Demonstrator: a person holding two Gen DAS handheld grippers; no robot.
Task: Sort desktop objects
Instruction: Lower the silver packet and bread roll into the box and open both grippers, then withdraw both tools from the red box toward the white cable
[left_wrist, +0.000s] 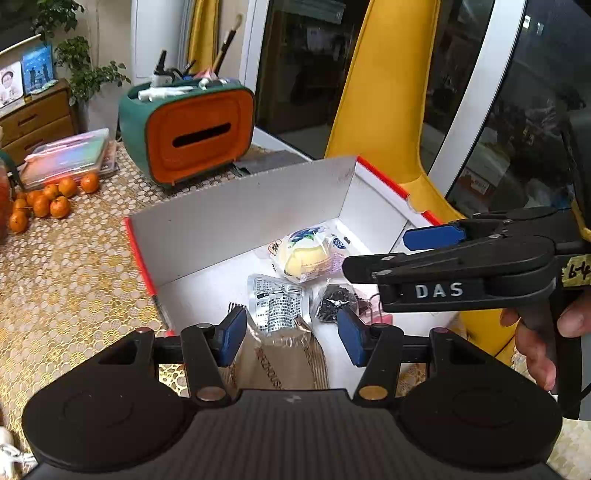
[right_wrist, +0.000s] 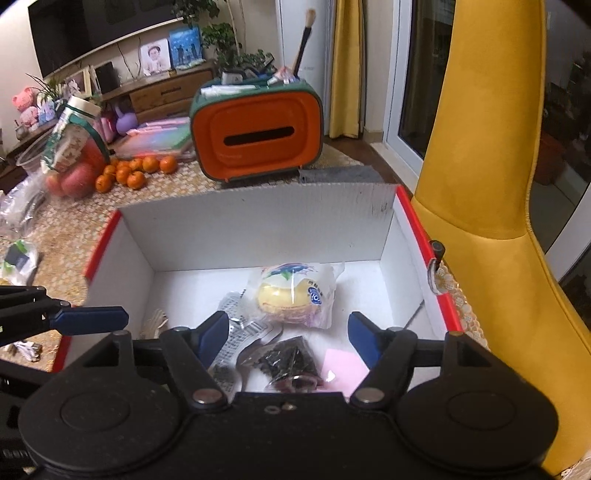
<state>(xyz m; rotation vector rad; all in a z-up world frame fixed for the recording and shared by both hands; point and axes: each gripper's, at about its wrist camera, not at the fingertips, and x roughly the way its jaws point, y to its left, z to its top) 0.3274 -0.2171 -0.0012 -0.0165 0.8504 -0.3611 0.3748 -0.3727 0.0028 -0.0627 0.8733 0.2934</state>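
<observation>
A white cardboard box (left_wrist: 240, 195) with red edges stands open on the table. On its floor lie a wrapped yellow bun (left_wrist: 306, 254), a silver packet (left_wrist: 277, 302), a clear bag of black bits (left_wrist: 336, 302) and a brown paper packet (left_wrist: 277, 358). My left gripper (left_wrist: 291, 339) hangs over the box's near corner. The brown packet shows between its jaws, with a gap to the right pad. My right gripper (right_wrist: 288, 336) is open above the black-bit bag (right_wrist: 288, 358), beside the bun (right_wrist: 291, 295) and a pink sheet (right_wrist: 343, 363). It reaches in from the right (left_wrist: 380, 251).
Behind the box stands an orange-and-green tissue holder (right_wrist: 258, 136) filled with pens and brushes. Small oranges (left_wrist: 48, 199), a plastic folder (left_wrist: 66, 155) and a bag of apples (right_wrist: 74, 162) lie at the back left. A yellow chair (right_wrist: 480, 147) presses against the box's right side.
</observation>
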